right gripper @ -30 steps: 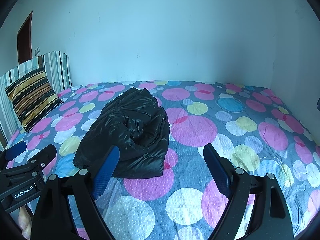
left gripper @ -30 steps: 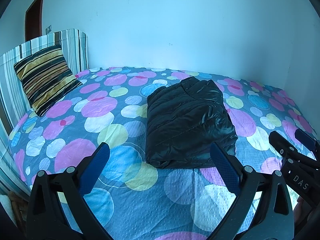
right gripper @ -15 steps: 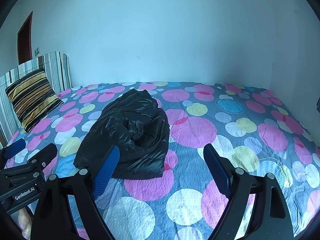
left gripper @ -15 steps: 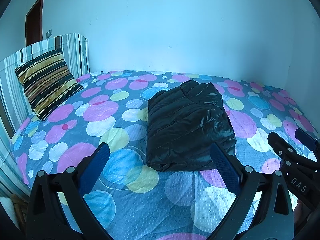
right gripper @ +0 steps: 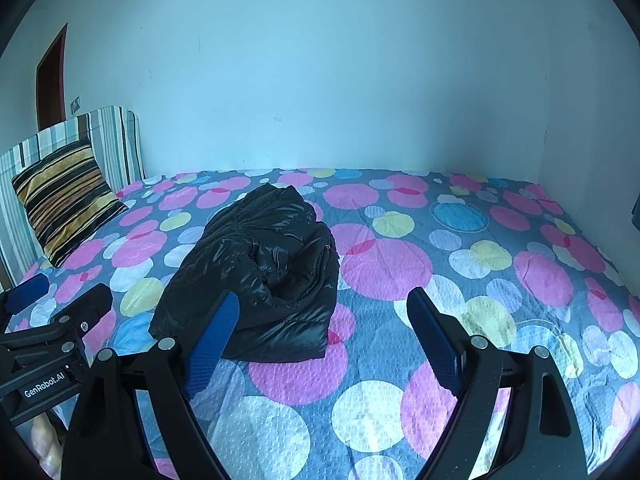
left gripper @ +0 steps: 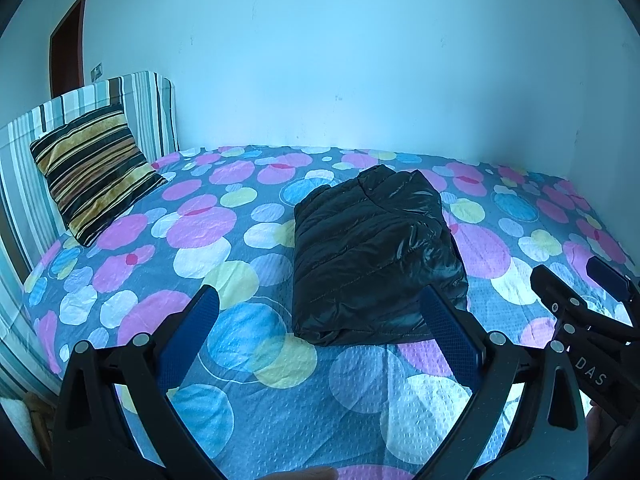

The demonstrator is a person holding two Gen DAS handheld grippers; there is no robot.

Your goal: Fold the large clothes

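A shiny black puffer jacket [left gripper: 372, 256] lies folded into a compact bundle on the bed [left gripper: 248, 384], which has a cover of coloured circles. My left gripper [left gripper: 320, 320] hangs open above the bed's near edge, short of the jacket, nothing between its blue pads. In the right wrist view the same jacket [right gripper: 260, 276] sits left of centre. My right gripper [right gripper: 320, 320] is open too and holds nothing; its left pad [right gripper: 212, 336] overlaps the jacket's near corner in the picture. Each gripper shows at the other view's edge.
A striped cushion [left gripper: 92, 168] leans on a striped headboard [left gripper: 136, 108] at the bed's left end. Pale walls close the far side and right side. A dark door [left gripper: 66, 44] stands at the far left. Bare bed cover stretches right of the jacket [right gripper: 500, 272].
The left wrist view has shifted slightly, so the jacket and cushion sit a little lower in it. The right wrist view is unchanged. Both grippers stay open.
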